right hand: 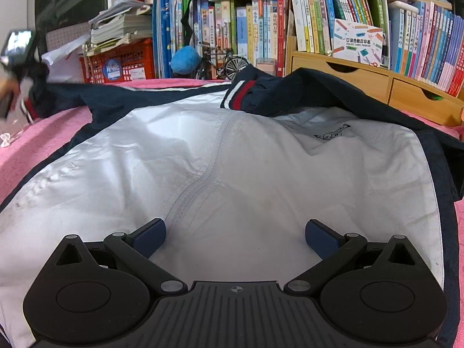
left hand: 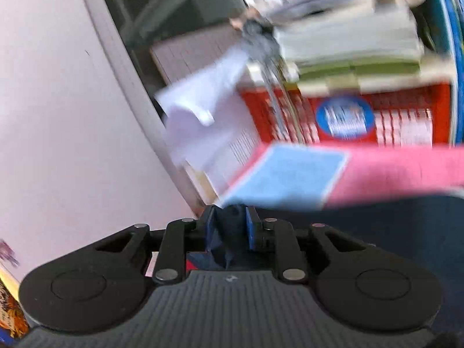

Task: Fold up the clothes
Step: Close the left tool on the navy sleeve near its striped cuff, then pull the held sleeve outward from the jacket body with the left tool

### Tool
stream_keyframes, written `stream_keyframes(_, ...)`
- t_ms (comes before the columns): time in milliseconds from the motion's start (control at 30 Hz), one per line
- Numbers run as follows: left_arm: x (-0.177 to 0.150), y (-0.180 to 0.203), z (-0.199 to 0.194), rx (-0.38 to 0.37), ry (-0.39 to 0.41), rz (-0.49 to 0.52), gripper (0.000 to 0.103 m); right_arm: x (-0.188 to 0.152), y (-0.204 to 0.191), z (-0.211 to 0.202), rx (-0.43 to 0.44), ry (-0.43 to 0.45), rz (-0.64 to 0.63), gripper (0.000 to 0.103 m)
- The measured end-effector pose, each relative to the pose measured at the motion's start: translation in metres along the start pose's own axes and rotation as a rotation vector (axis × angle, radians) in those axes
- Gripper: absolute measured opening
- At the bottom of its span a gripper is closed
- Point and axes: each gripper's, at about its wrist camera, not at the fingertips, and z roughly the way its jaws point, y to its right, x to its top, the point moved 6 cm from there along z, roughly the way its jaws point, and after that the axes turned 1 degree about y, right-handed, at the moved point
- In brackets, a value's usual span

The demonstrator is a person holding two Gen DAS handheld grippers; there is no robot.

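One navy-and-white jacket sprawls under the wide-spread right tool, while the left tool pinches its navy sleeve, pretty wrinkly.

My right gripper is hovering over the white-and-navy fabric jacket, which is lying on the pink bedspread. My left gripper is gripping its navy sleeve at the far left. Behind the spread are standing the red plastic crate, the upright books and, to the right, the wooden drawer unit.
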Motion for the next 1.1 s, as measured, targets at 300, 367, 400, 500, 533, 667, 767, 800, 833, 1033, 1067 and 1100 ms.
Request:
stream_keyframes(300,-0.042,0.062,-0.004,-0.31,-0.045,0.072,0.062,-0.001,-0.001,0.0,-0.007,0.001,0.0,0.103)
stream_keyframes(367,-0.046,0.067,-0.015,-0.354,-0.042,0.038,0.075,-0.001,-0.001,0.0,-0.009,0.001,0.0,0.103)
stream_keyframes(400,-0.048,0.069,-0.02,-0.376,-0.041,0.02,0.088,-0.001,0.0,0.0,-0.01,0.001,0.001,0.103)
stream_keyframes(500,-0.047,0.053,-0.031,-0.441,-0.053,-0.12,0.092,-0.001,-0.001,0.001,-0.011,0.001,0.001,0.103)
stream_keyframes(533,-0.046,0.044,-0.033,-0.427,-0.044,-0.174,0.098,-0.001,-0.001,0.001,-0.011,0.001,0.001,0.103)
stream_keyframes(667,-0.042,-0.009,-0.024,-0.347,-0.066,-0.457,0.103,-0.001,-0.001,0.0,-0.012,0.001,0.001,0.103)
stream_keyframes(767,-0.044,-0.039,0.001,-0.258,-0.122,-0.598,0.103,-0.001,0.0,0.0,-0.014,0.001,0.001,0.103)
stream_keyframes(800,-0.045,-0.043,0.012,-0.236,-0.139,-0.621,0.103,-0.001,0.0,0.0,-0.014,0.002,0.002,0.103)
stream_keyframes(833,-0.046,-0.047,0.022,-0.215,-0.156,-0.644,0.103,-0.002,0.0,0.0,-0.015,0.002,0.002,0.103)
stream_keyframes(1033,-0.045,-0.057,0.061,-0.212,-0.19,-0.766,0.044,-0.002,0.0,0.001,-0.025,0.003,0.005,0.103)
stream_keyframes(1067,-0.038,-0.053,0.055,-0.227,-0.163,-0.737,0.035,-0.002,0.0,0.001,-0.025,0.003,0.005,0.103)
stream_keyframes(1100,-0.027,-0.045,0.044,-0.255,-0.104,-0.663,0.029,-0.002,0.001,0.001,-0.025,0.003,0.004,0.103)
